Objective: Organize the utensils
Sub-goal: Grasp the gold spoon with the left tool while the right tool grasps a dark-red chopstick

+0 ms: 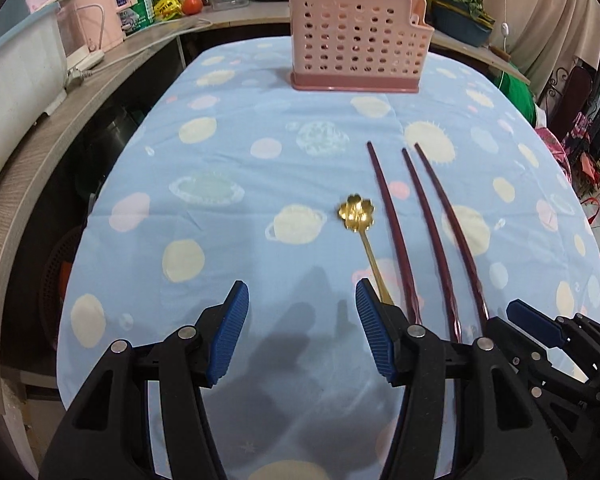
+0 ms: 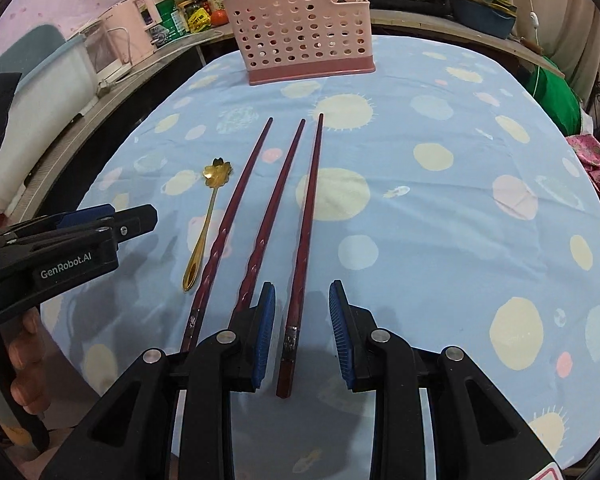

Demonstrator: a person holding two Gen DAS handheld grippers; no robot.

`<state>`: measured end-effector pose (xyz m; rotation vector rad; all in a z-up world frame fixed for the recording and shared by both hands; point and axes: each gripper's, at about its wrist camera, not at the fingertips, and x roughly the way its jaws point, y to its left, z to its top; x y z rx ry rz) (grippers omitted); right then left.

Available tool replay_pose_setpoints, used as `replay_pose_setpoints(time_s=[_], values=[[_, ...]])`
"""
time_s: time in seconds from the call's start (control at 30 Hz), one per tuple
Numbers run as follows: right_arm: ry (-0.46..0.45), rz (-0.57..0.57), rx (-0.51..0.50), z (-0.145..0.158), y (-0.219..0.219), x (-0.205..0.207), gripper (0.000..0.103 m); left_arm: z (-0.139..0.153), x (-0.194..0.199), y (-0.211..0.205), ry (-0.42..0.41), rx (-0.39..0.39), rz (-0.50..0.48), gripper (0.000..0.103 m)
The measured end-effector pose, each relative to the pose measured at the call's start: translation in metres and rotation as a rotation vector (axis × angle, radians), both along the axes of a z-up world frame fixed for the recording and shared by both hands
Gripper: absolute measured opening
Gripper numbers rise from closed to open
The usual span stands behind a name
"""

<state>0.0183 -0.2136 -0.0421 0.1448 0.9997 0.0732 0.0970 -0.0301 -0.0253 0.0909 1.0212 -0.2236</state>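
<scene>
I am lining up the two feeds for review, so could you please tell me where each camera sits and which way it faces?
Left wrist: on the left gripper, angled down the table toward the pink holder; open jaws over bare cloth, right gripper at the edge.
Right wrist: on the right gripper, same heading; open jaws straddling the right chopstick, left gripper and fingers showing.
Shared: holder, gold spoon, three chopsticks.

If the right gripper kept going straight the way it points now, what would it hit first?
Most likely the rightmost chopstick: its thick end lies between the open right gripper pads. Its height above the cloth is unclear.
</scene>
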Motion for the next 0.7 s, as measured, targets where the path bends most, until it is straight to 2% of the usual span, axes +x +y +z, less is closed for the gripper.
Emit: replay_pose_setpoints(time_s=[0.4,0.7], values=[[0.009,0.014,-0.045,-0.007,0.005,-0.004,0.022,-0.015,-0.007,-0.006,0.057,-0.013,-0.029,0.053],[0.009,-0.014,-0.054,-0.009,-0.001,-0.004,0.007,-0.020,-0.010,-0.014,0.078,-0.023,-0.066,0.053]])
